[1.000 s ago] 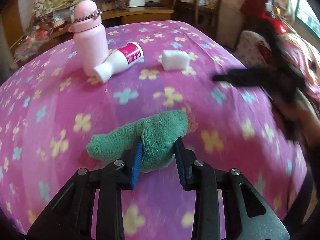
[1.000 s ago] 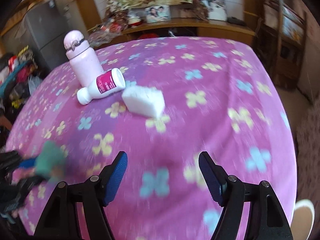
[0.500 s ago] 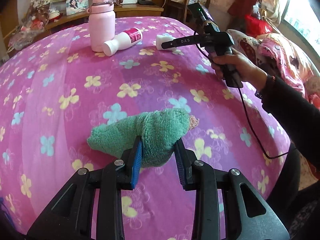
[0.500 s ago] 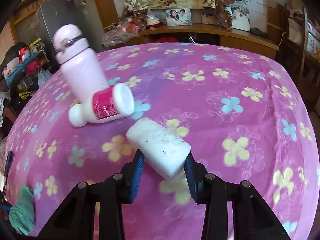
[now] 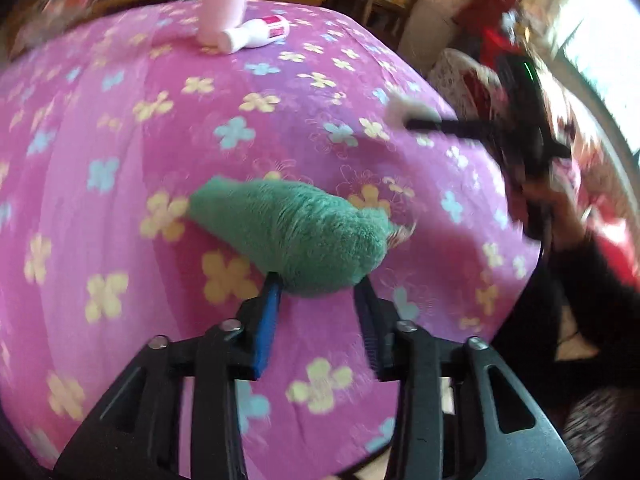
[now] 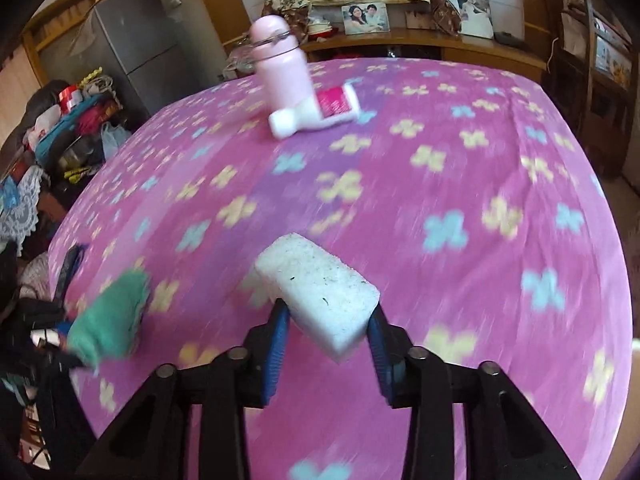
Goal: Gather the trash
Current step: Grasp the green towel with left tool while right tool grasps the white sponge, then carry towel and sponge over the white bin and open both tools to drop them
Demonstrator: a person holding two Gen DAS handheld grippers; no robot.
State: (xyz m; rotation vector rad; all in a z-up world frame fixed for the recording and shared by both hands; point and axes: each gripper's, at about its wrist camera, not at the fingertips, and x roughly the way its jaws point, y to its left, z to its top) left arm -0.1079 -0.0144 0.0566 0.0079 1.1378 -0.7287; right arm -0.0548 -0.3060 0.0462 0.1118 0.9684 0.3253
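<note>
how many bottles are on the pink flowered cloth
2, together at the far end: a pink flask standing upright, and a white bottle with a red label lying on its side against its base. None seem hidden.

Your left gripper (image 5: 316, 284) is matt black plastic with ribbed blue pads and small bright metal screws. Between its jaws sits a green cloth (image 5: 296, 232), fluffy terry with a rough nap. Your right gripper (image 6: 328, 320) is the same black plastic, and the white sponge (image 6: 320, 292) in it looks porous, dull and flecked with dark specks. The bedspread (image 6: 460, 160) is soft matt fabric with printed flowers. The pink flask (image 6: 284, 68) is smooth with a thin wire bail; the white bottle (image 6: 316, 112) is glossy plastic.
</note>
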